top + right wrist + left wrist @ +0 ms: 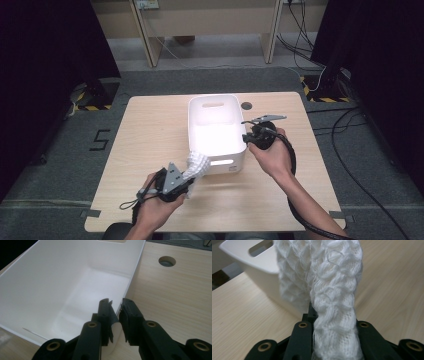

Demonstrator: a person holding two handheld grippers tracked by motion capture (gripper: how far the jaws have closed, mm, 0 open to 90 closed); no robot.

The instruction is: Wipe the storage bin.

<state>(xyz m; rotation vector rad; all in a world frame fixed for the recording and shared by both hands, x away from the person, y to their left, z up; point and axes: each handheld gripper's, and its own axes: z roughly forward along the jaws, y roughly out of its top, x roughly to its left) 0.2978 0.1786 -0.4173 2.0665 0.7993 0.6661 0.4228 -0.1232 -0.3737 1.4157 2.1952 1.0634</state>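
A white knitted cloth (197, 164) (334, 290) hangs out of my left gripper (190, 178) (334, 322), which is shut on it just off the front left corner of a white plastic bin (225, 166) (257, 262). The cloth rises past the jaws and hides their tips. My right gripper (246, 137) (116, 305) stands at the bin's right side. Its jaws straddle the bin's thin right wall (115, 326), one inside and one outside, closed on it. The inside of the bin (50, 285) is bare.
The bin stands in the middle of a light wooden table (150, 130) with a round cable hole (246, 105) (167, 261) behind its right corner. Grey floor, cables and wooden legs lie beyond the far edge.
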